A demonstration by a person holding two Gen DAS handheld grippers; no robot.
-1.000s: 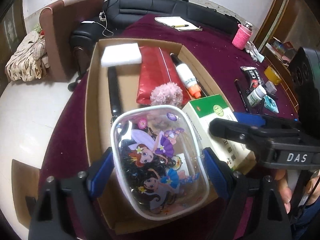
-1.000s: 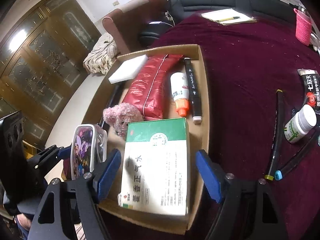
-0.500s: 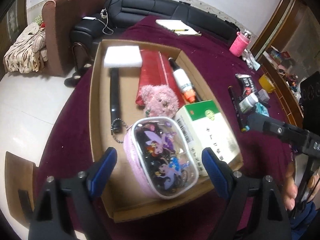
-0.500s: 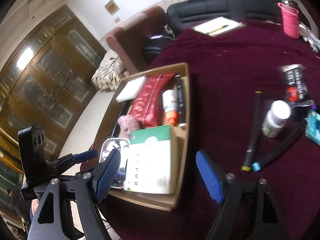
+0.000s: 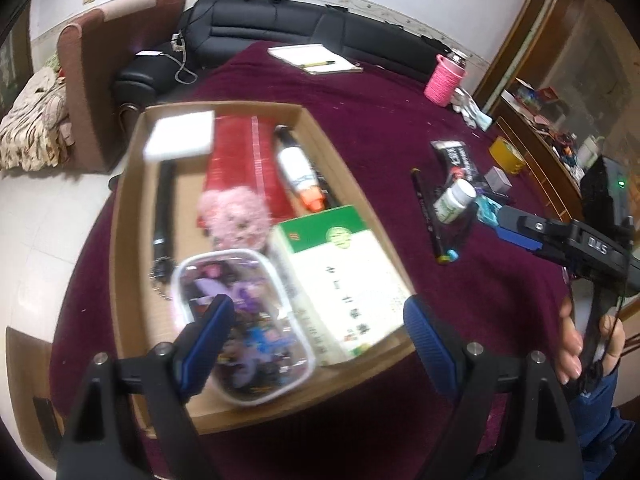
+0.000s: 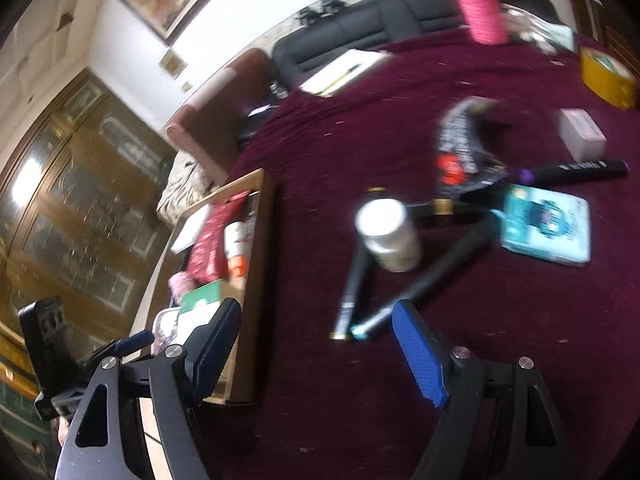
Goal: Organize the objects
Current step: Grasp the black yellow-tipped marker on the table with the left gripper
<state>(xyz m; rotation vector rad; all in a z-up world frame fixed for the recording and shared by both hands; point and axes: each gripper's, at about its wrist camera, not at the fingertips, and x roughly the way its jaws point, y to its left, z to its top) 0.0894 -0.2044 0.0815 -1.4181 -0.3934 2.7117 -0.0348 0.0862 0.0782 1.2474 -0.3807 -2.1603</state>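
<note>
Already packed at the left of the frame, the cardboard box (image 5: 132, 184) holds a clear pouch (image 5: 244, 328), green carton (image 5: 340, 276) and red bag (image 5: 244, 160). At right, a pill bottle (image 6: 390, 236), pens (image 6: 354, 284) and teal packet (image 6: 548, 226) remain loose on the maroon cloth (image 6: 340, 128). Both the left gripper (image 5: 316, 332) and right gripper (image 6: 316, 344) are spread and empty.

One cardboard box (image 5: 132, 184), left of centre in the left wrist view. Counted inside it:
- one white foam block (image 5: 180, 140)
- one red pouch (image 5: 244, 160)
- one glue bottle with orange cap (image 5: 298, 172)
- one pink plush toy (image 5: 236, 216)
- one green-and-white carton (image 5: 340, 276)
- one clear cartoon-print case (image 5: 248, 328)
- one black stick with chain (image 5: 164, 208)

Loose items, right half of the right wrist view:
- one white pill bottle (image 6: 390, 234)
- three dark pens (image 6: 354, 284)
- one teal packet (image 6: 546, 224)
- one black sachet (image 6: 460, 144)
- one small grey box (image 6: 582, 134)
- one yellow tape roll (image 6: 608, 76)
- one pink cup (image 6: 482, 10)
- one notepad (image 6: 344, 70)
</note>
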